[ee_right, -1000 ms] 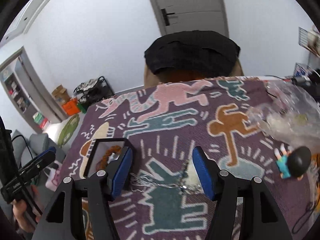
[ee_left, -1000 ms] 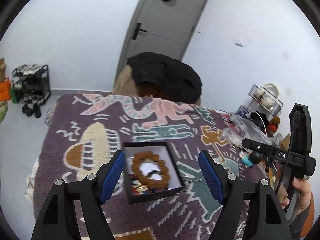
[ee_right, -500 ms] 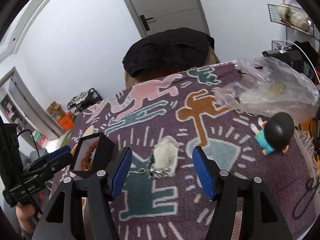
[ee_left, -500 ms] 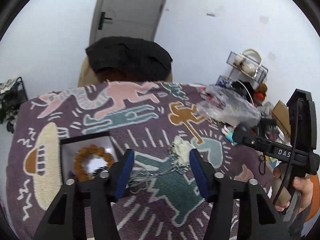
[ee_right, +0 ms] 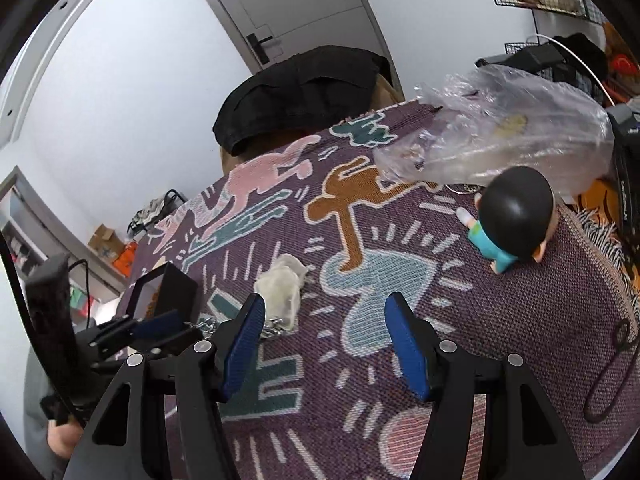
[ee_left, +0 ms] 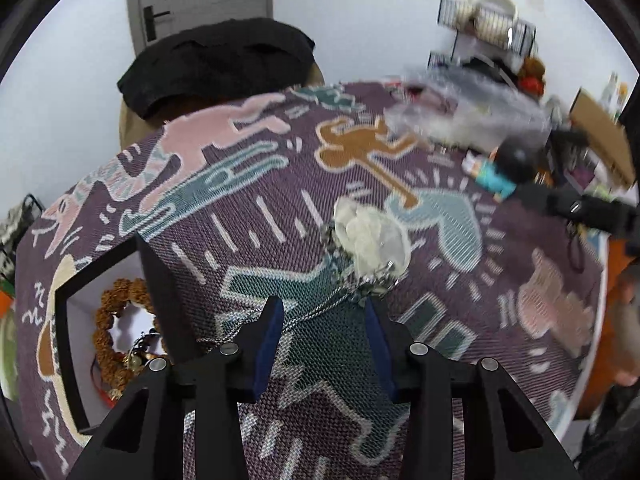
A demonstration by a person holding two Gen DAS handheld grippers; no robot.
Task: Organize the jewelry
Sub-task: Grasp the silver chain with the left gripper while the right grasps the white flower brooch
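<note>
While the left gripper (ee_left: 322, 312) is pointing steeply down at the patterned cloth (ee_left: 460, 320), its blue pads (ee_left: 266, 344) are standing partly apart, the jaws having just been closing, and a silver chain (ee_left: 320, 310) is lying on the cloth between them without either pad pressing on it. Just beyond the fingertips, the chain is running up into a small crumpled translucent pouch (ee_left: 372, 240), which is resting on the cloth and serves as the landmark. To the left of the pouch, and nearer the camera, a black jewelry box (ee_left: 156, 276) is sitting open with a brown beaded bracelet (ee_left: 110, 320) and smaller pieces lying on its white lining. In the right wrist view, the right gripper (ee_right: 324, 336) is hovering with its jaws wide apart and nothing between them, the pouch (ee_right: 280, 288) lying just beyond its left pad and a bit of the chain (ee_right: 276, 326) showing beside that pad. Well to the right of the pouch, a small figurine (ee_right: 512, 216) with a black head and teal top is lying on the cloth. Beyond the figurine, a clear plastic bag (ee_right: 508, 136) is resting at the far edge. Farthest from the pouch, a chair back draped in black fabric (ee_right: 300, 92) is standing before a grey door (ee_right: 296, 12).
</note>
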